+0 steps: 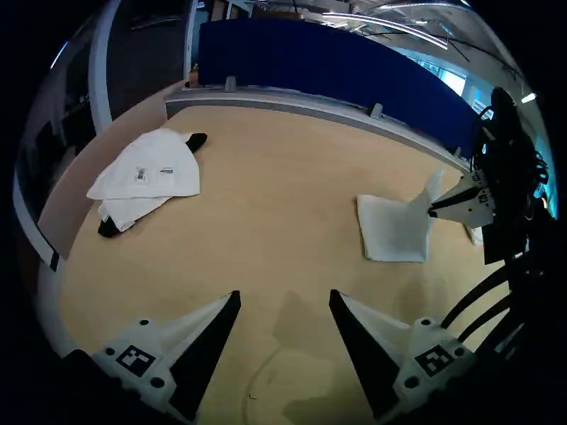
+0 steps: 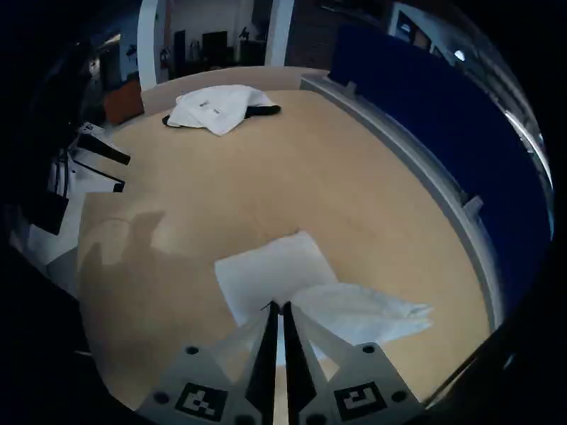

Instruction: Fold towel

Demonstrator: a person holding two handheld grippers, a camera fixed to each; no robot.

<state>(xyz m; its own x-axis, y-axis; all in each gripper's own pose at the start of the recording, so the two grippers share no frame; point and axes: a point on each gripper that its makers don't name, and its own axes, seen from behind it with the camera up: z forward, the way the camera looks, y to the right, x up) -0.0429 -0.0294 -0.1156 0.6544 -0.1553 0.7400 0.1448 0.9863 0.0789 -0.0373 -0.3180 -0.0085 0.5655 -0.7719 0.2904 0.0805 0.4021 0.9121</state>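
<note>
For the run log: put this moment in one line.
left gripper: open, empty | right gripper: shut on towel corner, raised | fold: underway

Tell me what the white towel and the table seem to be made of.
The towel looks like soft, matte white cloth: it creases and hangs limp where the right gripper pinches it. The table is smooth, evenly tan and slightly shiny, probably wood or wood-look laminate; I cannot tell which.

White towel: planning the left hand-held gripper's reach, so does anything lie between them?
Nothing visible does. Bare light wooden table separates the open left hand-held gripper from the white cloth towel, whose raised edge the right hand-held gripper pinches.
</note>
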